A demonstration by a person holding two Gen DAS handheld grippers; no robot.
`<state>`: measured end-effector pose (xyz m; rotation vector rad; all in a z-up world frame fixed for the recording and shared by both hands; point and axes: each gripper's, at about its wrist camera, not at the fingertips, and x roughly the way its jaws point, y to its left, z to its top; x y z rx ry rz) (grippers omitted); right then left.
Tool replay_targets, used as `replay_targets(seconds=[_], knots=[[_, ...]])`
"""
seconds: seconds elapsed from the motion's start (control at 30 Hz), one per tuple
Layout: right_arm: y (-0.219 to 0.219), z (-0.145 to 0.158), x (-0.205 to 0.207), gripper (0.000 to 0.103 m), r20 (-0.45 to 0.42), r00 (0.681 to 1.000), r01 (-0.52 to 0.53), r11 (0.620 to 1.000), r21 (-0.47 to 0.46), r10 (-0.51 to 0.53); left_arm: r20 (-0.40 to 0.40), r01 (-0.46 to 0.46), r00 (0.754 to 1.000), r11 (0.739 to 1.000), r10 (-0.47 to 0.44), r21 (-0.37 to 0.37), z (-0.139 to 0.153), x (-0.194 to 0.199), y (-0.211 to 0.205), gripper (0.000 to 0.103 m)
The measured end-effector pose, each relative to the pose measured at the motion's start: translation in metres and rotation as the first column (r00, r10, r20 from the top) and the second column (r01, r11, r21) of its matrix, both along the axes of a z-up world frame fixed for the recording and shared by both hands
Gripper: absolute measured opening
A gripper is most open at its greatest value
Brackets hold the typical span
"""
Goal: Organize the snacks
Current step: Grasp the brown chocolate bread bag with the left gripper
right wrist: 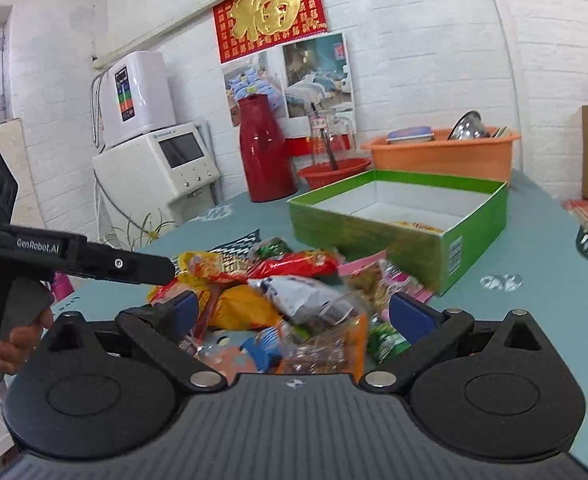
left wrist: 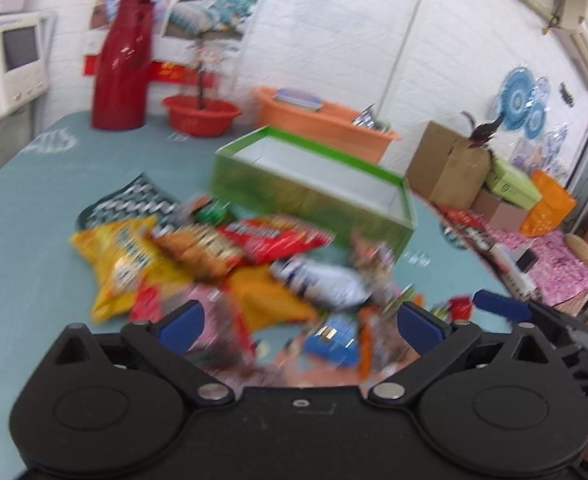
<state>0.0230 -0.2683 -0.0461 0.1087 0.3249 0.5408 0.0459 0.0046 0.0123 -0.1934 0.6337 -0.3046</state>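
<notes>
A blurred heap of snack packets lies on the teal table: a yellow bag (left wrist: pixel 122 264), a red bag (left wrist: pixel 278 240) and a white and blue bag (left wrist: pixel 326 280). Behind the heap stands an open green box (left wrist: pixel 314 200), white inside. My left gripper (left wrist: pixel 300 322) hangs open over the near side of the heap, nothing between its blue pads. My right gripper (right wrist: pixel 297 314) is open too, above a clear orange-edged packet (right wrist: pixel 326 344) and a green packet (right wrist: pixel 386 340). In the green box (right wrist: pixel 374 236) lies one flat packet (right wrist: pixel 418 226). A hand holds the left gripper's black body (right wrist: pixel 94 260) at the left.
At the table's far side stand a red thermos (left wrist: pixel 122 68), a red basin (left wrist: pixel 200 114) and an orange basin (left wrist: pixel 322 120) with bowls. Cardboard boxes (left wrist: pixel 450 164) are stacked beyond the right edge. A white appliance (right wrist: pixel 162 164) stands left of the table.
</notes>
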Motion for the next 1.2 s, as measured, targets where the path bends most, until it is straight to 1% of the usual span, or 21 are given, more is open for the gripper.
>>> replay_targets(seconds=[0.07, 0.13, 0.23, 0.3, 0.47, 0.6, 0.7, 0.83, 0.9, 1.0, 1.03, 1.07, 1.1, 1.17, 1.2], knots=[[0.013, -0.008, -0.005, 0.103, -0.012, 1.000, -0.024, 1.000, 0.016, 0.024, -0.032, -0.039, 0.999, 0.999, 0.038, -0.009, -0.011, -0.008, 0.016, 0.103], [0.027, -0.014, -0.008, 0.103, -0.048, 0.995, -0.085, 0.996, 0.027, 0.087, -0.061, -0.081, 0.995, 0.996, 0.078, -0.036, -0.020, -0.018, 0.033, 0.103], [0.050, -0.019, -0.011, 0.103, -0.102, 0.978, -0.182, 0.983, 0.028, 0.184, -0.097, -0.128, 0.988, 0.990, 0.121, -0.065, -0.030, -0.026, 0.052, 0.103], [0.064, -0.020, -0.011, 0.103, -0.131, 0.968, -0.213, 0.977, 0.013, 0.213, -0.113, -0.138, 0.985, 0.986, 0.128, -0.091, -0.035, -0.030, 0.062, 0.103], [0.092, -0.026, -0.009, 0.103, -0.173, 0.967, -0.198, 0.979, -0.052, 0.187, -0.148, -0.118, 0.984, 0.982, 0.096, -0.149, -0.048, -0.035, 0.074, 0.103], [0.100, -0.029, -0.006, 0.103, -0.192, 0.961, -0.212, 0.975, -0.063, 0.197, -0.173, -0.103, 0.982, 0.980, 0.073, -0.170, -0.055, -0.028, 0.078, 0.103], [0.103, -0.033, 0.000, 0.103, -0.216, 0.961, -0.189, 0.980, -0.065, 0.172, -0.179, -0.079, 0.983, 0.978, 0.045, -0.192, -0.056, -0.020, 0.077, 0.102], [0.107, -0.038, 0.004, 0.103, -0.235, 0.957, -0.192, 0.979, -0.070, 0.171, -0.169, -0.051, 0.985, 0.983, 0.021, -0.179, -0.057, -0.010, 0.070, 0.101], [0.109, -0.041, 0.004, 0.103, -0.246, 0.951, -0.209, 0.976, -0.059, 0.189, -0.169, -0.047, 0.985, 0.985, 0.018, -0.169, -0.056, -0.007, 0.068, 0.087], [0.112, -0.043, 0.001, 0.103, -0.224, 0.956, -0.212, 0.974, -0.080, 0.190, -0.160, -0.051, 0.987, 0.992, 0.032, -0.118, -0.056, -0.007, 0.061, 0.076], [0.111, -0.043, 0.000, 0.099, -0.220, 0.957, -0.211, 0.974, -0.079, 0.190, -0.160, -0.047, 0.987, 0.992, 0.028, -0.121, -0.056, -0.008, 0.060, 0.072], [0.109, -0.043, 0.001, 0.089, -0.219, 0.955, -0.218, 0.974, -0.068, 0.199, -0.174, -0.037, 0.985, 0.986, 0.008, -0.160, -0.059, -0.007, 0.060, 0.066], [0.107, -0.043, 0.001, 0.086, -0.223, 0.950, -0.235, 0.971, -0.048, 0.219, -0.176, -0.047, 0.984, 0.985, 0.017, -0.167, -0.059, -0.008, 0.059, 0.068], [0.105, -0.044, -0.002, 0.082, -0.217, 0.952, -0.232, 0.971, -0.054, 0.215, -0.167, -0.052, 0.986, 0.987, 0.026, -0.153, -0.059, -0.009, 0.054, 0.067], [0.104, -0.044, -0.003, 0.079, -0.215, 0.953, -0.232, 0.971, -0.056, 0.215, -0.168, -0.055, 0.985, 0.987, 0.030, -0.151, -0.058, -0.010, 0.052, 0.066]])
